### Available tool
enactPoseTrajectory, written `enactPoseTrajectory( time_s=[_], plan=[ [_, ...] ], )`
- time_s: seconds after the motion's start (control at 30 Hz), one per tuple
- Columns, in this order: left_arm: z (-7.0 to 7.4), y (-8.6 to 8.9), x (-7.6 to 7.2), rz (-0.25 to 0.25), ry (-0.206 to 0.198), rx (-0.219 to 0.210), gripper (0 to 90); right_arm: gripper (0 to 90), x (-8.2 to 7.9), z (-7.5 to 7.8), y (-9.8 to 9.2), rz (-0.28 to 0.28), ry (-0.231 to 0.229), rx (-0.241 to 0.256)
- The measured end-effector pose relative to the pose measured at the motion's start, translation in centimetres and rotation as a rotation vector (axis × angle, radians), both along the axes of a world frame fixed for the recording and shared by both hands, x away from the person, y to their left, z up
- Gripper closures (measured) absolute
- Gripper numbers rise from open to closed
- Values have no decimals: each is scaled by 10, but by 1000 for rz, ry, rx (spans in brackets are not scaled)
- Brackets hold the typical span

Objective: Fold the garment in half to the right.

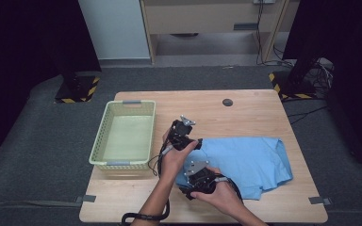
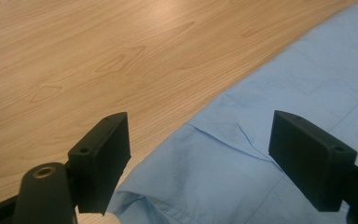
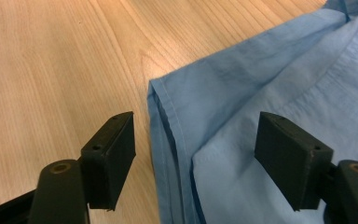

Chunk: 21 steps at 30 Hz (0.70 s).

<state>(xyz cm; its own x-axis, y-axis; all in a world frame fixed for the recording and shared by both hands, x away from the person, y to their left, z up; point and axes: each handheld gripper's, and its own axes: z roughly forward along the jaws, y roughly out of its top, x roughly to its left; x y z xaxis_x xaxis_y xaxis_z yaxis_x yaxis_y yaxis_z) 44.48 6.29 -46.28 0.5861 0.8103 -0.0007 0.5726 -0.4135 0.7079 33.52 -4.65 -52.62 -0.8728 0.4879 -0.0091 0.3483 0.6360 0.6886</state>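
Both hands sit low at the blue shirt's (image 1: 245, 162) left edge. The shirt lies flat on the table (image 1: 245, 108), right of the green basket (image 1: 125, 136). Left gripper (image 2: 200, 158) hovers over the far corner, fingers wide; right gripper (image 3: 193, 161) straddles the near hem, fingers wide too.

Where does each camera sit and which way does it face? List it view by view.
High view: fixed above the person's side, facing forward and down on the wooden table, basket and blue shirt; forearms and both tools show.
Left gripper view: rides the left tool, looking along its open jaws at the shirt's edge.
Right gripper view: rides the right tool, open jaws over the shirt's hemmed corner.
Shared: both gripper views show blue shirt on bare wood.
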Motion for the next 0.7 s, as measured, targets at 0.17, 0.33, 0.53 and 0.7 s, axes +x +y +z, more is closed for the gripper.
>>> enactPoseTrajectory(
  time_s=[0.17, 0.33, 0.53, 0.7],
  plan=[
    [2, 2, -2, 0, -6, -8, 197, 259, 4, -5, 5, -22, -4, -24],
    [4, 3, -3, -2, -13, -13, 196, 296, 7, -10, 4, -42, -3, -26],
    [7, 5, -5, -1, -18, -25, 196, 520, 10, -8, -3, -53, -21, -8],
    [9, 3, -7, -9, -21, -30, 197, 709, 13, -7, -7, -66, -28, -13]
  ],
)
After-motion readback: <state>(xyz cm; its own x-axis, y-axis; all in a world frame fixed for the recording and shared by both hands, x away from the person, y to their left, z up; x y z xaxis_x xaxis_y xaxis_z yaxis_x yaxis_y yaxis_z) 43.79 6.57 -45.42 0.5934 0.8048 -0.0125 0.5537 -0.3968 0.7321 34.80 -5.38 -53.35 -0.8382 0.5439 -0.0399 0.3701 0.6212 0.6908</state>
